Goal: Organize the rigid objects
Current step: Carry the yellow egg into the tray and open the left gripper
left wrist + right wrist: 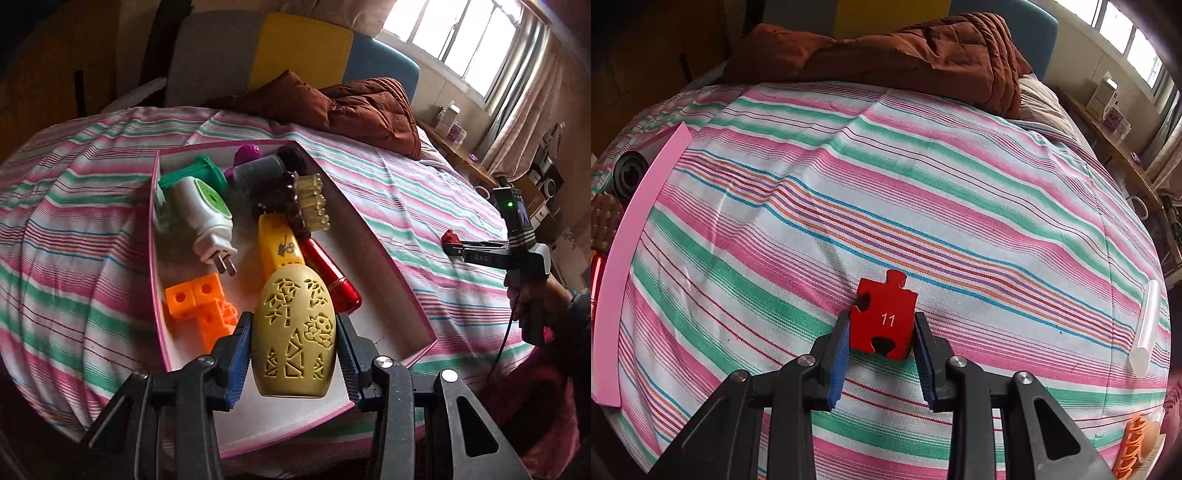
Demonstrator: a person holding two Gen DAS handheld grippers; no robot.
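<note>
Left wrist view alone shows the left gripper [294, 345] clamped on a cream carved oval piece [294, 334] over the pink-edged box [391, 280], with orange cubes [201, 304], a red tube [332, 273] and a white plug [207, 214] inside. Right wrist view shows the right gripper [882, 332] pinching a red puzzle piece [882, 317] against the striped bed [923, 192]; beyond, a brown quilt [886, 51].

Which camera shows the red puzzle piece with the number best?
The right wrist view. The red puzzle piece sits big and centered between the right tool, its 11 readable. In the left wrist view it is only a tiny red bit at that tool's tip.
</note>
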